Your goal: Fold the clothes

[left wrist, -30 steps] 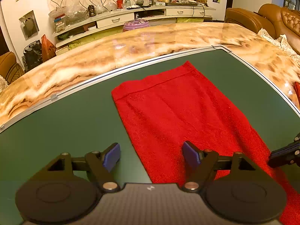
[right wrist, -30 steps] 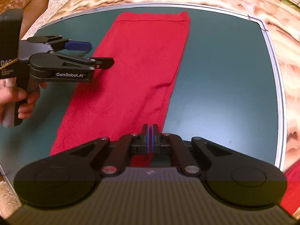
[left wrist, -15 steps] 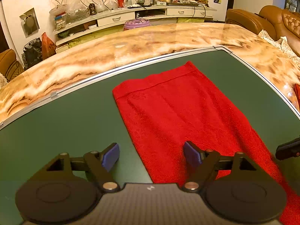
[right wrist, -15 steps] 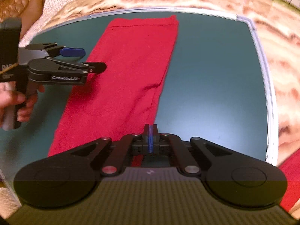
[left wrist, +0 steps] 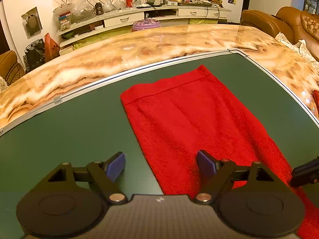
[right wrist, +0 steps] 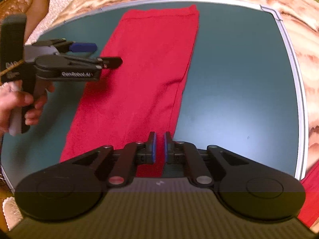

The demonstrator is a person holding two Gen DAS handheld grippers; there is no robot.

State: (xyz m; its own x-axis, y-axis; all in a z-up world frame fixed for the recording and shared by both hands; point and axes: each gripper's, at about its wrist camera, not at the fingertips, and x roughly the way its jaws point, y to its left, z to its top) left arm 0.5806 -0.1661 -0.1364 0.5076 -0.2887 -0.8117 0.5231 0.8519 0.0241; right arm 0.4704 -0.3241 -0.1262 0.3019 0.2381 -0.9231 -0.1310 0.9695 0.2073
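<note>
A red towel [left wrist: 189,119], folded into a long strip, lies flat on the green mat [left wrist: 69,129]. My left gripper [left wrist: 161,163] hovers open over the strip's left edge near its close end, one pad above the mat and one above the cloth. In the right wrist view the left gripper [right wrist: 105,54] shows from the side, held by a hand [right wrist: 20,103]. My right gripper [right wrist: 159,145] stands over the near right corner of the towel [right wrist: 147,69]. Its jaws are opening, with a narrow gap and red cloth showing below between the pads.
The mat [right wrist: 239,79] has a metal rim and lies on a marble table [left wrist: 159,43]. Another red cloth [right wrist: 311,189] lies off the mat's right edge. A brown sofa [left wrist: 289,23] and cluttered shelves stand behind the table.
The right gripper's pads, pressed together before, now stand slightly apart. The left gripper has stayed put, open.
</note>
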